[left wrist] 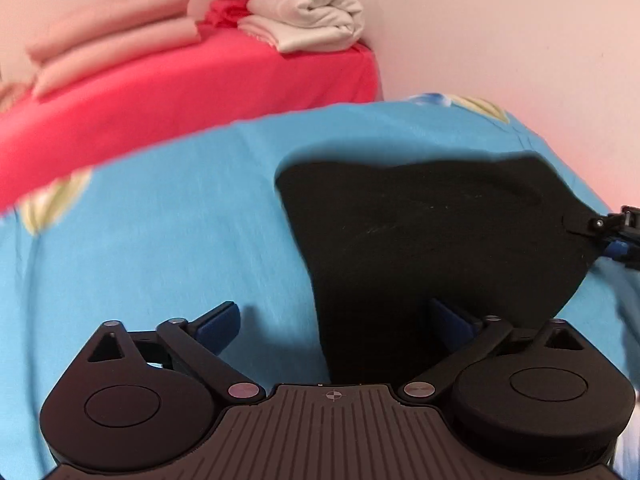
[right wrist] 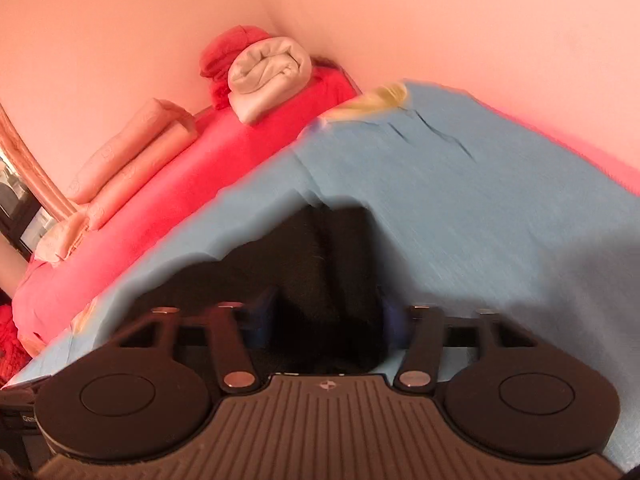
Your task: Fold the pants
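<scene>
Black pants (left wrist: 420, 232) lie spread on a blue sheet (left wrist: 160, 220). My left gripper (left wrist: 336, 322) is open wide just above the sheet. Its left finger (left wrist: 218, 326) is over bare sheet and its right finger (left wrist: 452, 320) is over the pants, with the pants' left edge running between them. At the right edge of the left wrist view, my right gripper (left wrist: 616, 232) sits at the pants' right corner. In the blurred right wrist view, the right gripper (right wrist: 327, 312) has its jaws apart, with the dark pants (right wrist: 320, 248) between them and the pads not pressing.
A red-covered bed (left wrist: 200, 76) runs behind the blue sheet. It carries a rolled white cloth (left wrist: 312, 20), red fabric and pink folded bedding (left wrist: 112, 36). Pink walls meet in a corner behind. A framed mirror (right wrist: 16, 184) shows at far left.
</scene>
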A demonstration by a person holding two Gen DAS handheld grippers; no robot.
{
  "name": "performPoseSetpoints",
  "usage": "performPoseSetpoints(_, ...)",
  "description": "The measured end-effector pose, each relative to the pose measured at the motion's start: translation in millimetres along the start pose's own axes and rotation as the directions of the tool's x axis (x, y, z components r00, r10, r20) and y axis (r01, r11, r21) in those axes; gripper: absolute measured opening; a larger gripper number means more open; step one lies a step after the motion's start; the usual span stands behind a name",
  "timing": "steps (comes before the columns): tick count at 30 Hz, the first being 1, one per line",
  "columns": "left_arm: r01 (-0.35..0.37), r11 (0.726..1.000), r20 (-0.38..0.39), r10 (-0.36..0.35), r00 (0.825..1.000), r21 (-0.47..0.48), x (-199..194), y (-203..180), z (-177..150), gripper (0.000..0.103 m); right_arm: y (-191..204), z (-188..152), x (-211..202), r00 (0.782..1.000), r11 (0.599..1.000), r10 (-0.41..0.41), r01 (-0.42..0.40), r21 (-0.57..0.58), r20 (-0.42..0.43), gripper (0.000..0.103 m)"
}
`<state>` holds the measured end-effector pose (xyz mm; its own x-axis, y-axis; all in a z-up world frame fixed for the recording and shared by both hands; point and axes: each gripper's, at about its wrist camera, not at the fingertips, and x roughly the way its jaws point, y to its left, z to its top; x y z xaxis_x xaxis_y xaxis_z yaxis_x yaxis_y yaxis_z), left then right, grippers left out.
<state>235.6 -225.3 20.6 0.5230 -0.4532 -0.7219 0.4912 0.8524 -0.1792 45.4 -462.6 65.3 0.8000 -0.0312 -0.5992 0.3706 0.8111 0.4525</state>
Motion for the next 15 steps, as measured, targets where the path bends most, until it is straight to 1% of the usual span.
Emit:
performPoseSetpoints(1,0.031,0.999,-0.001,-0.031,1.000,-0.039,-4,8,-3,0.103,-7,-2,-5,1.000,1.000,0.021,-0.021,0.017,0.022,0.076)
performPoseSetpoints(2,0.048,0.996,-0.008,-0.048,0.999,-0.070,-7,13,-6,0.103,-13,-2,-8,0.999,0.999,0.031,-0.032,0.038,0.026,0.077)
performPoseSetpoints(4,0.053,0.994,-0.006,-0.054,0.999,-0.095,-15,20,-9,0.103,-20,-1,-16,0.999,0.998,0.031,-0.033,0.057,0.035,0.079)
performPoseSetpoints(5,0.042,0.995,0.002,-0.042,0.999,-0.092,-21,20,-12,0.103,-20,1,-20,0.999,0.998,0.017,-0.020,0.053,0.042,0.079)
performPoseSetpoints(7,0.005,0.997,0.027,-0.003,1.000,-0.073,-36,17,-17,0.103,-14,0,-33,0.996,0.999,-0.042,0.039,0.035,0.074,0.081)
performPoseSetpoints(8,-0.013,0.998,0.042,0.015,0.999,-0.063,-45,15,-20,0.103,-10,-1,-40,0.991,0.996,-0.091,0.089,0.025,0.094,0.081)
performPoseSetpoints(10,-0.073,0.996,0.057,0.075,0.996,-0.041,-56,10,-23,0.103,1,-6,-54,0.969,0.977,-0.212,0.214,0.000,0.129,0.089)
performPoseSetpoints(11,-0.107,0.994,0.061,0.109,0.992,-0.029,-60,7,-24,0.103,7,-8,-58,0.961,0.969,-0.241,0.247,-0.029,0.136,0.090)
performPoseSetpoints(12,-0.146,0.989,0.065,0.147,0.987,-0.014,-64,2,-28,0.103,14,-14,-62,0.961,0.966,-0.241,0.252,-0.065,0.135,0.090)
performPoseSetpoints(13,-0.176,0.984,0.071,0.176,0.982,-0.001,-68,-3,-32,0.103,19,-20,-66,0.967,0.966,-0.224,0.237,-0.105,0.122,0.090)
performPoseSetpoints(15,-0.210,0.978,0.082,0.207,0.975,0.021,-74,-9,-40,0.103,37,-32,-68,0.979,0.961,-0.188,0.200,-0.191,0.077,0.091)
